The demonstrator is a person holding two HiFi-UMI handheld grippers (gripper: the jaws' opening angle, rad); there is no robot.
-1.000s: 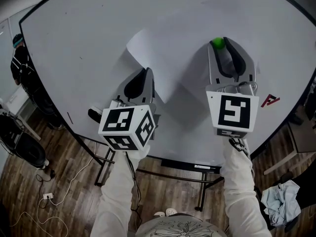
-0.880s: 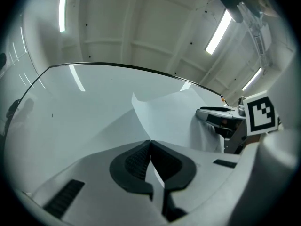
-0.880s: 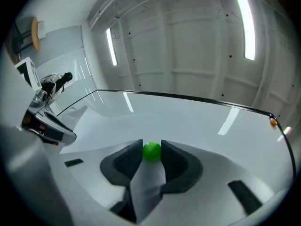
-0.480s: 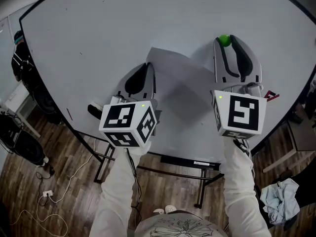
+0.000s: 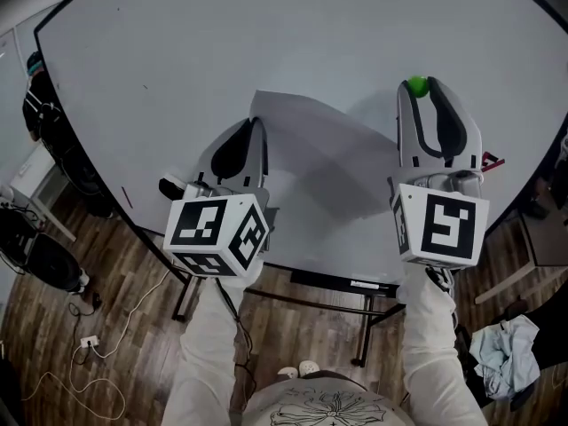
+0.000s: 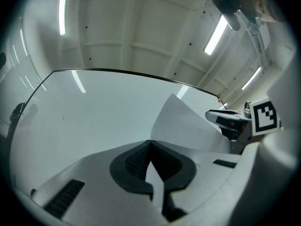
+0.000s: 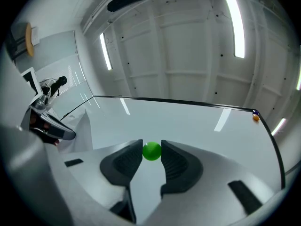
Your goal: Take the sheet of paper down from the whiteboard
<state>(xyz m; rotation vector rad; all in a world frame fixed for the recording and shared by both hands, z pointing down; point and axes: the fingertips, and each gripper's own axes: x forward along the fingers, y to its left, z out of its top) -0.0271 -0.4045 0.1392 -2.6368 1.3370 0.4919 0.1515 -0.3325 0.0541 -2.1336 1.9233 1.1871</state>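
— Grippers first: what is the left gripper [image 6: 149, 144] doing?

— Its jaws are squeezed tight together. They pinch the sheet of paper [image 6: 188, 126] by its edge. A thin bit of paper pokes back between the dark pads.

— Where is the paper?

— In front of the whiteboard [image 5: 266, 43], between the two grippers. It bends up and away to the right from the left gripper. It makes a grey shadow on the board. I cannot tell if its far side touches the board.

— And the right gripper [image 7: 151, 152]?

— Its jaws are a bit apart, with a small green ball [image 5: 415, 85] between the tips. Both pads press on the ball. It sits up and to the right of the paper, close to the board.

— Anything else close by?

— A little red shape [image 5: 493, 161] on the board, just right of the right gripper.
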